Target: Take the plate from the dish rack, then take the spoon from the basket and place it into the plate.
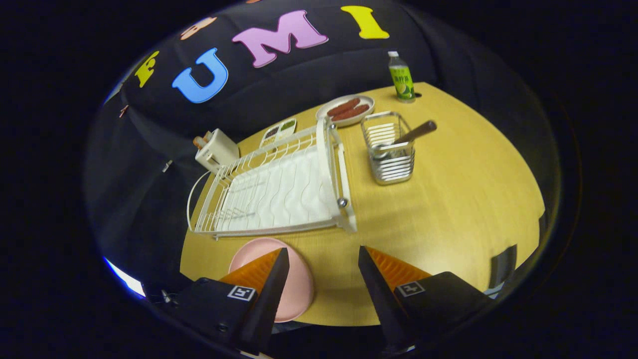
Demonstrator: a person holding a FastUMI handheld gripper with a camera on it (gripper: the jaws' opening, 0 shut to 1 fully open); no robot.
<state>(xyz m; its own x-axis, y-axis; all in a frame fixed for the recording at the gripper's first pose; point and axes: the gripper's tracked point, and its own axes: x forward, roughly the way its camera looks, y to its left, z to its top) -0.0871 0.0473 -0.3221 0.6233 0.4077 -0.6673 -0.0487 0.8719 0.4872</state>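
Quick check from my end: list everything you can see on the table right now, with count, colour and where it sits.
table: one, yellow wood, under everything.
dish rack: one, white, ahead of the fingers, no plate in it.
pink plate: one, flat on the table by the left finger.
wire basket: one, metal, right of the rack.
spoon: one, brown handle, standing in the basket.
plate of sausages: one, pale, beyond the rack.
bottle: one, green, at the far edge.
toaster: one, cream, left of the rack.
small tray: one, behind the rack.
gripper: one, fingers apart, holding nothing.
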